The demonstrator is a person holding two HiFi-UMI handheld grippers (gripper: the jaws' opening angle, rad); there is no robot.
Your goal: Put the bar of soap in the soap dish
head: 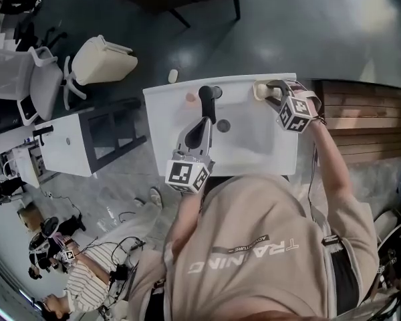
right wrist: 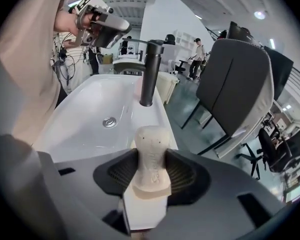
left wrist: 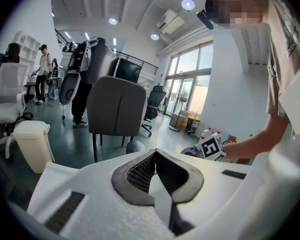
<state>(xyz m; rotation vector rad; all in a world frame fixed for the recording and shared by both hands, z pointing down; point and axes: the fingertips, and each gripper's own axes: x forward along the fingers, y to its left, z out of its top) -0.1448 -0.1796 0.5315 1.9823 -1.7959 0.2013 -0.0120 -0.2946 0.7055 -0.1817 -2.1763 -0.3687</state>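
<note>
- Sink (head: 254, 154): white basin on the surface, drain (head: 223, 126) at mid-bowl, black faucet (head: 208, 102) on the far rim.
- Left gripper (left wrist: 155, 155): jaws pressed together, nothing between them. It hangs over the bowl near the faucet, well apart from the work.
- Right gripper (right wrist: 151, 160): clamped on the bar of soap (right wrist: 151, 146), which stands on edge between the pads, at the sink's far right corner.
- Soap dish (head: 260, 90): probably the cream shape at that corner, just off the jaw tips. The head view does not separate dish from soap.
- Risk: the soap is gripped low and its top stands free. If it is released while on edge, it may topple off the rim into the bowl or onto the floor.
- Risk: the soap looks smooth, so a loose squeeze could let it slip.
</note>
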